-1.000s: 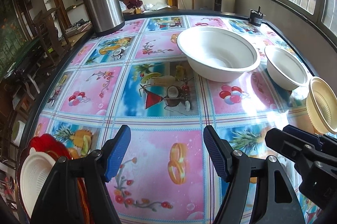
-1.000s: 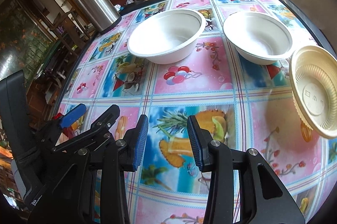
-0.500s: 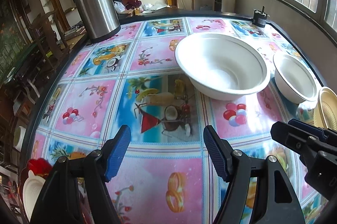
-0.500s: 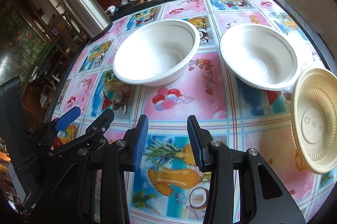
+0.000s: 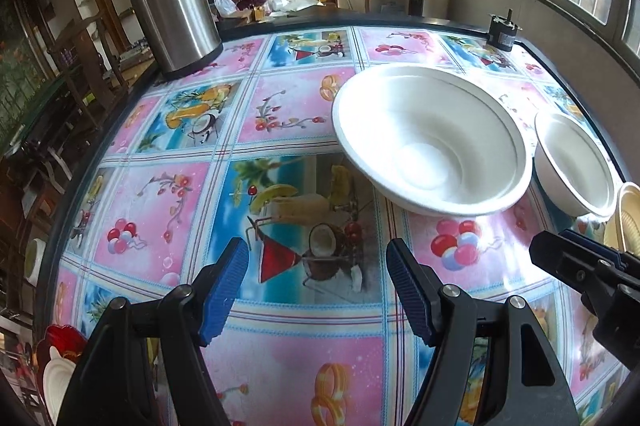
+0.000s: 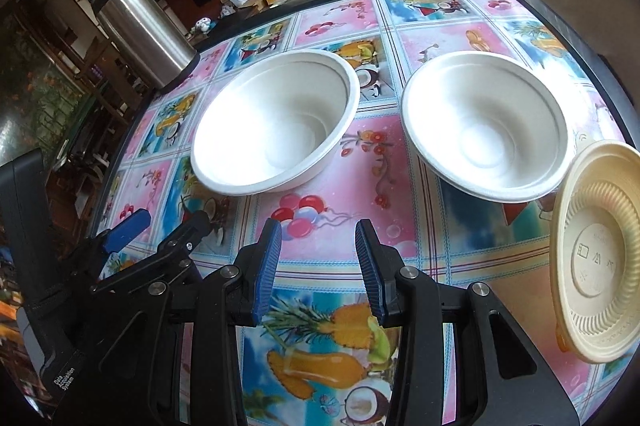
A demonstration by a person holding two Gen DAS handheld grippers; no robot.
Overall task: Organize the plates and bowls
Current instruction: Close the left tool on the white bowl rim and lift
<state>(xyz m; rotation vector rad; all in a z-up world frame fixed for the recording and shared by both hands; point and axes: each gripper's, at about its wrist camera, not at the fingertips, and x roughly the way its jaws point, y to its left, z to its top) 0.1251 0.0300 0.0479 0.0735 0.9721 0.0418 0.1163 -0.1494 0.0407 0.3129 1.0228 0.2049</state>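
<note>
Fruit-and-cocktail printed oilcloth [image 6: 332,181] covers the table, with a steel thermos [image 6: 140,33] standing upright at its far left corner. White lettering on the rig at the left edge of the right wrist view is too small to read with confidence. Over the cloth the left gripper [image 5: 316,282] hangs with its blue pads well apart, holding nothing. Beside it the right gripper [image 6: 318,262] stands open more narrowly, also empty. Ahead sit two white bowls, mouths up: the left bowl [image 6: 276,121] and the right bowl [image 6: 486,129], close together but apart. At far right a cream ribbed bowl [image 6: 596,254] shows embossed marks on its base, illegible.
</note>
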